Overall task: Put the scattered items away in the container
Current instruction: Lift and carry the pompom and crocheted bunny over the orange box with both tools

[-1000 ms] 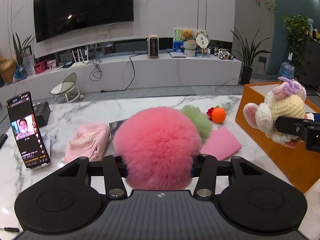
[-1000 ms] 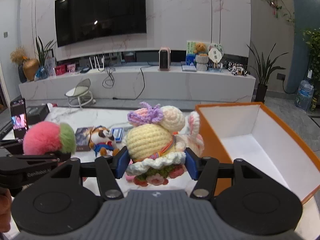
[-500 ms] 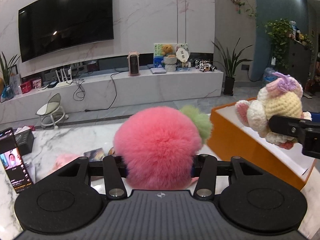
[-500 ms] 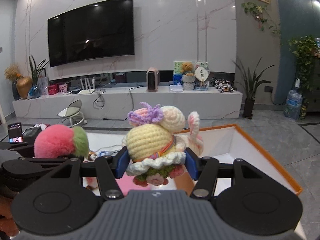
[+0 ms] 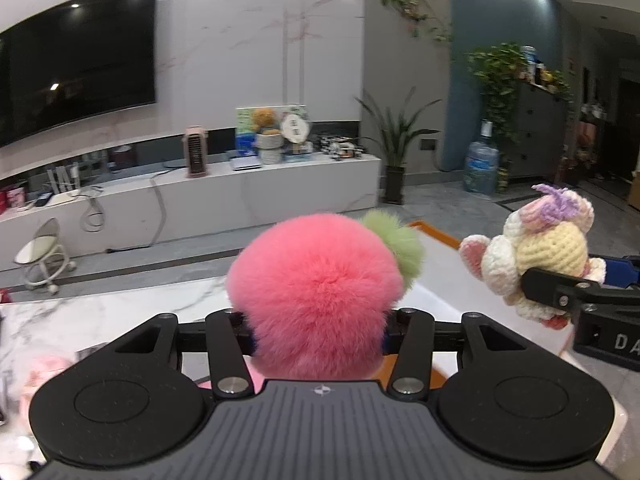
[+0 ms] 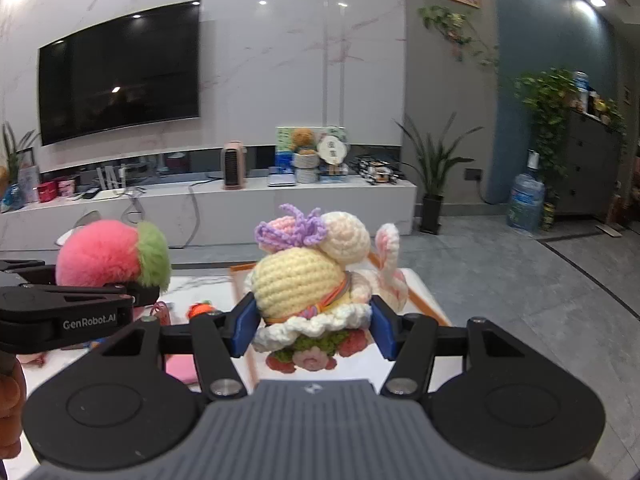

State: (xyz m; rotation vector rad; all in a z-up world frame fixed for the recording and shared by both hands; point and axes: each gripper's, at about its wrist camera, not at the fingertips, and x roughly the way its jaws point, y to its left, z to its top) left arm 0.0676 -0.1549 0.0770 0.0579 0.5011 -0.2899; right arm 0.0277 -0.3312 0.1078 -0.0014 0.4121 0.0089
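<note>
Both hands are carrying their loads up and across toward the orange-walled, white-lined open box (image 5: 436,236); a second ago the marble tabletop (image 5: 120,312) filled the lower half of both views, and now it is shrinking to a strip while the box is sliding under the grippers. The left gripper (image 5: 320,320) is staying clamped on the round fluffy pink pom-pom with a green tuft (image 5: 316,296), and the right gripper (image 6: 312,320) is staying clamped on the crocheted cream-and-yellow doll with a purple yarn bow (image 6: 304,280); neither opening is changing. Judgement: both items are nearing the drop point together, with release as the likely next step, not yet begun. The left view is showing the doll side-on, hanging over the box's interior, and a pale pink soft item (image 5: 44,368), blurred, left on the table. The right view is showing what the left is hiding: a small orange knitted toy (image 6: 200,309) and a flat pink pad (image 6: 180,368) waiting behind the left gripper, plus the box's far corner beneath the doll.
</note>
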